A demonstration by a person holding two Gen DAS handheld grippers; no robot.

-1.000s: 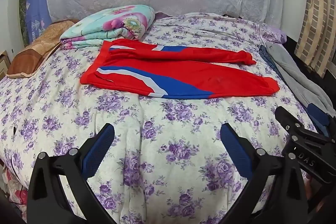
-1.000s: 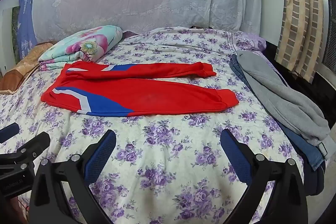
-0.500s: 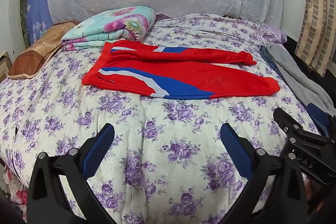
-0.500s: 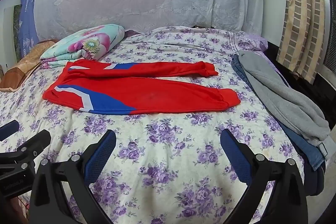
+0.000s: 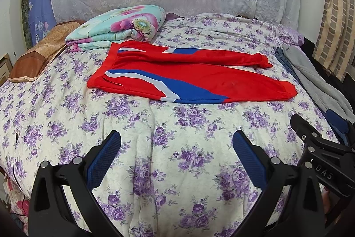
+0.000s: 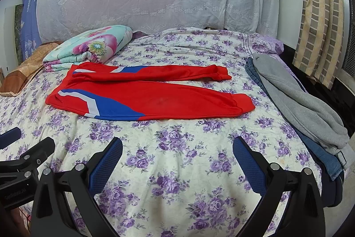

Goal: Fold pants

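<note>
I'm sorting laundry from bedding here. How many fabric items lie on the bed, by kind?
Pants: 1, the red pants laid flat
Other clothing: 2, a grey garment lying over blue jeans along the right edge
Folded blankets: 1, the floral blanket
Pillows: 1, the brown pillow
Total: 5
</note>
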